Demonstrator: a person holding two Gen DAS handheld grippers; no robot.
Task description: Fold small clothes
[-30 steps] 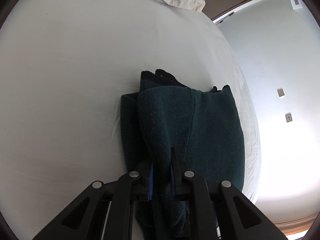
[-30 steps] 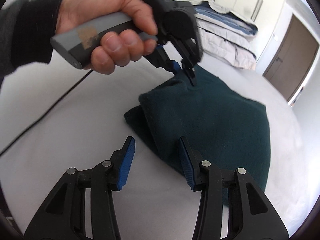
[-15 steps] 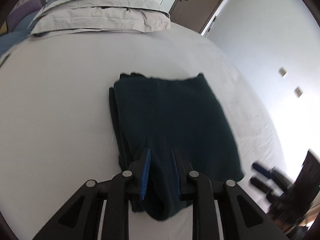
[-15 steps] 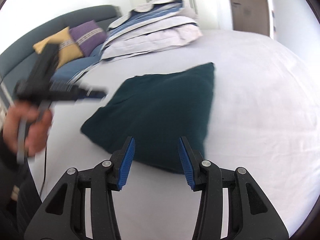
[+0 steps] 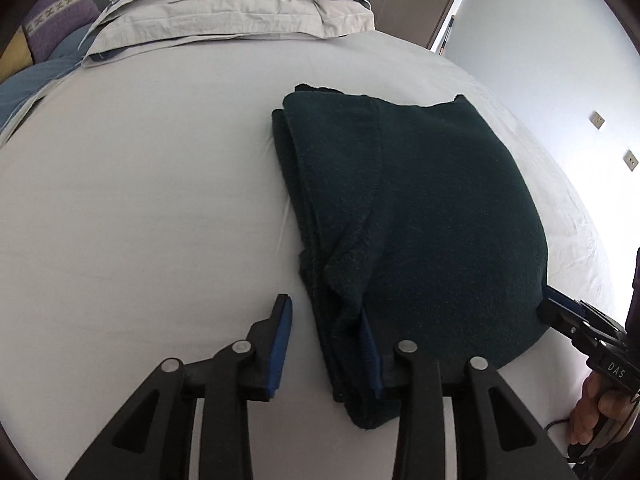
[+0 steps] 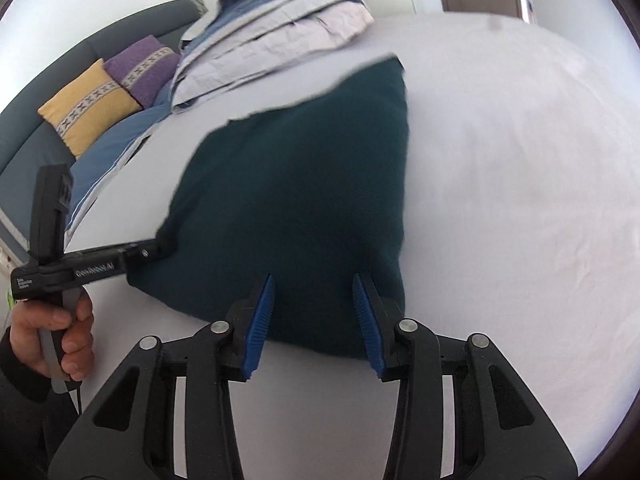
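Garment (image 5: pixel 420 208) folded (bed (image 5: pixel 140 200) roomy).

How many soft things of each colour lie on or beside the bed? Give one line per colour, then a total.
Dark green: 1, the folded garment
Yellow: 1, the yellow cushion
Purple: 1, the purple cushion
Pale grey and blue: 1, the bedding stack
Total: 4
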